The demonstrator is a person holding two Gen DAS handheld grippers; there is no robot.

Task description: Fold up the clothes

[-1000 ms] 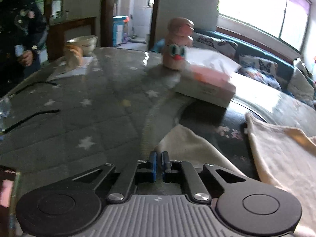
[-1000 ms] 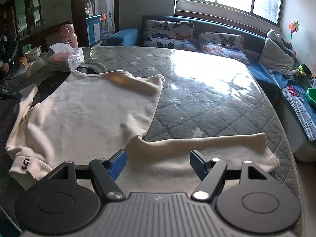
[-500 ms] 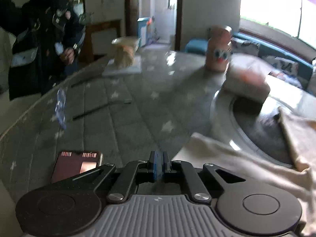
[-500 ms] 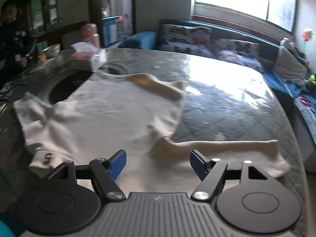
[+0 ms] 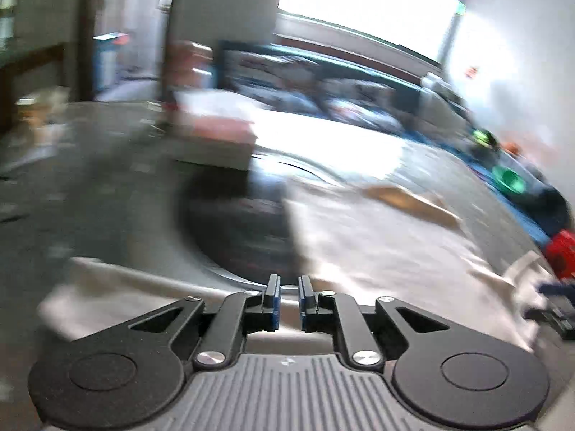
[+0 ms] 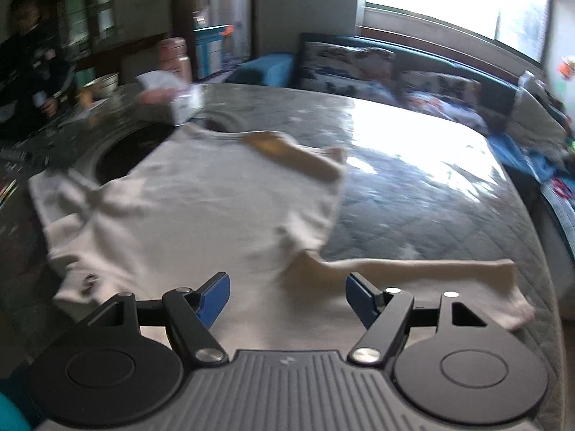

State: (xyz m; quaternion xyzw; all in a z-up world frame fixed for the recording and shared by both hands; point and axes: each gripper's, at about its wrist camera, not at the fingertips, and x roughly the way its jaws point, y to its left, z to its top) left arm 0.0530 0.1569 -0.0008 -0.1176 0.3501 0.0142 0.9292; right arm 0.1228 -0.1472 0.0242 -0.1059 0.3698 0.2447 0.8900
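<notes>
The fingers of your left gripper are parting, a narrow gap between their blue pads with nothing in it, while the fingers of your right gripper stand wide apart and empty above the cloth. Beneath and ahead of both lies the cream long-sleeved shirt, spread flat on the grey quilted table with one sleeve stretched to the right. Beyond it a tissue box sits near the far edge beside a pink bottle, and a person stands at far left.
</notes>
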